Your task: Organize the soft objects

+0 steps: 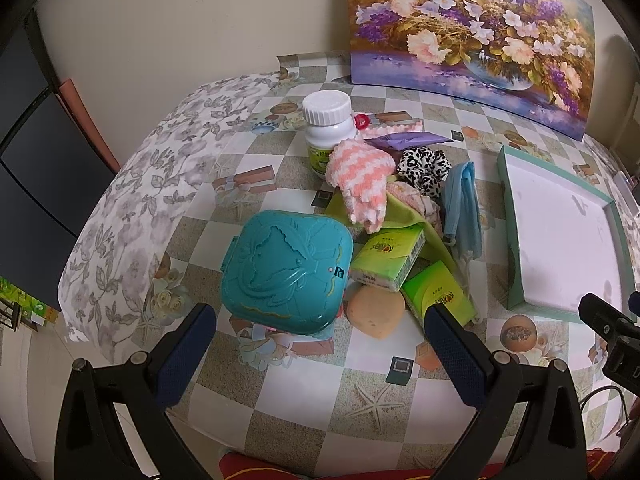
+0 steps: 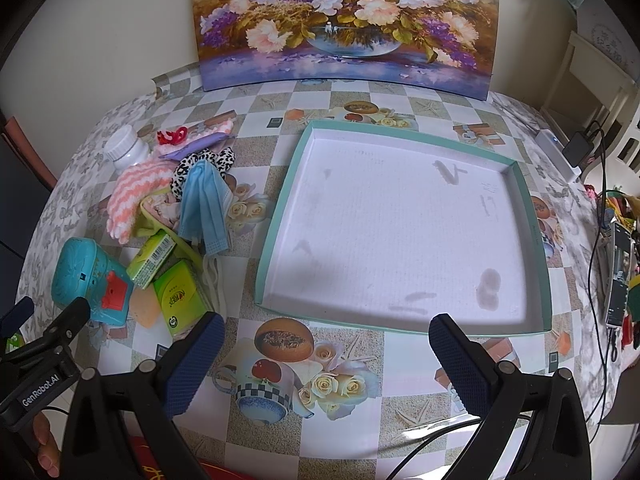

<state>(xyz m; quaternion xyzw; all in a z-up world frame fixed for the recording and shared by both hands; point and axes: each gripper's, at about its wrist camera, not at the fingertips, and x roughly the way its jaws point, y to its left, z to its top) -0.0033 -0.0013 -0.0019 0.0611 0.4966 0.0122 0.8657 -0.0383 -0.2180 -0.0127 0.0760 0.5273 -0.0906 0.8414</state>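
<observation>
- One shallow teal-rimmed white cardboard tray [image 2: 400,236] fills centre frame, floor bare, rim clear all round.
- Soft pile at left: one blue face mask [image 2: 204,204], one pink-striped knitted cloth [image 2: 134,192], two green tissue packs [image 2: 176,300].
- Left gripper [image 1: 320,320] and right gripper [image 2: 326,328]: both jaws wide, holding nothing.

Sponge [image 1: 375,312] half-hidden — painting [image 1: 472,36] cropped

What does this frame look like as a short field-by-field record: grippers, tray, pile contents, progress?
left gripper: open, holding nothing, facing the pile
right gripper: open, holding nothing, facing the tray
shallow teal-rimmed white cardboard tray: nothing in it, only stains
soft items in pile: pink-and-white striped knitted cloth, leopard-print scrunchie, blue face mask
hard items nearby: teal plastic case, white plastic bottle, two green tissue packs
progress: no soft item moved to the tray yet
</observation>
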